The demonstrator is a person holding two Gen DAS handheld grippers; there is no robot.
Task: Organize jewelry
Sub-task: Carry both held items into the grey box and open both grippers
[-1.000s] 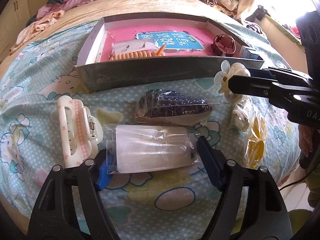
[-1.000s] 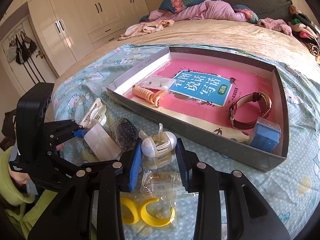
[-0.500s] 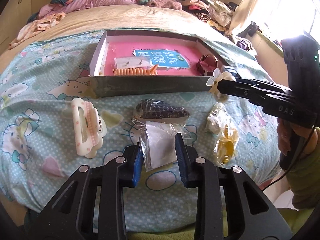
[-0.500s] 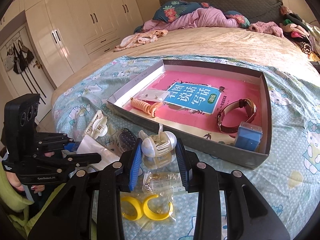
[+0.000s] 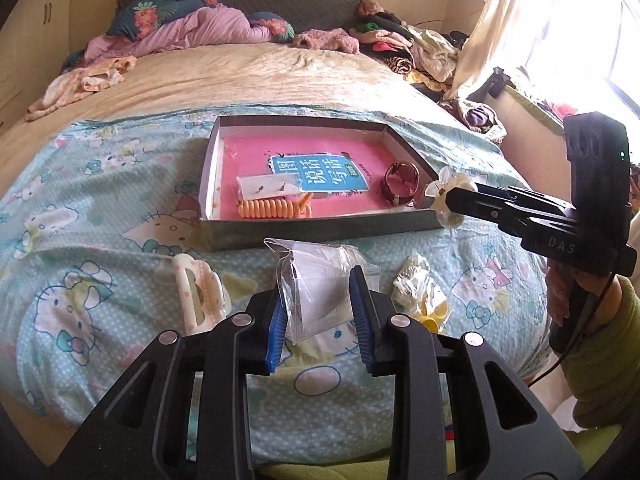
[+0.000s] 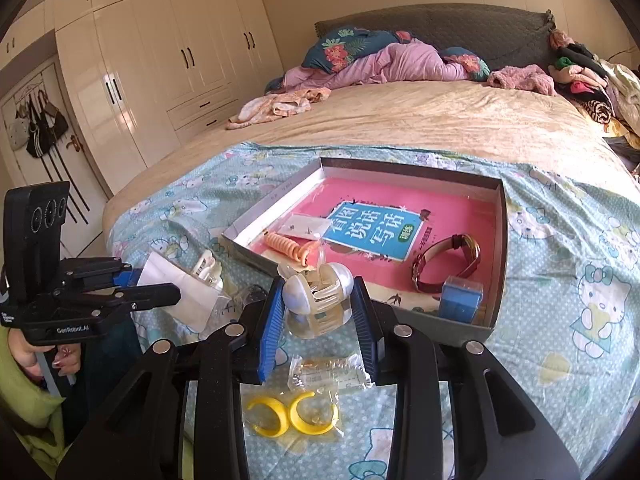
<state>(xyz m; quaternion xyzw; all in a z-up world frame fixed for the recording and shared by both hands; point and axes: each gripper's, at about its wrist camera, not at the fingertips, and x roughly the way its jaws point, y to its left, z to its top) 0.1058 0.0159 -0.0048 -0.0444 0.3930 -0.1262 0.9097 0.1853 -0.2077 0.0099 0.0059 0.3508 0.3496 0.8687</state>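
Jewelry is being gathered into the grey box lying far on the bedspread. A clear plastic bag is clenched between the jaws of the left gripper, lifted above the spread just near of the box. A pearly claw clip is grasped by the right gripper, close to the box's near wall. The slick bag could slide out if the squeeze slackens, and the rounded clip could twist or pop free. Either could be caught on the near wall if carried low. "DAS" is read on the right gripper, "GenRobot.AI" on the left; large Chinese characters are printed on the blue label.
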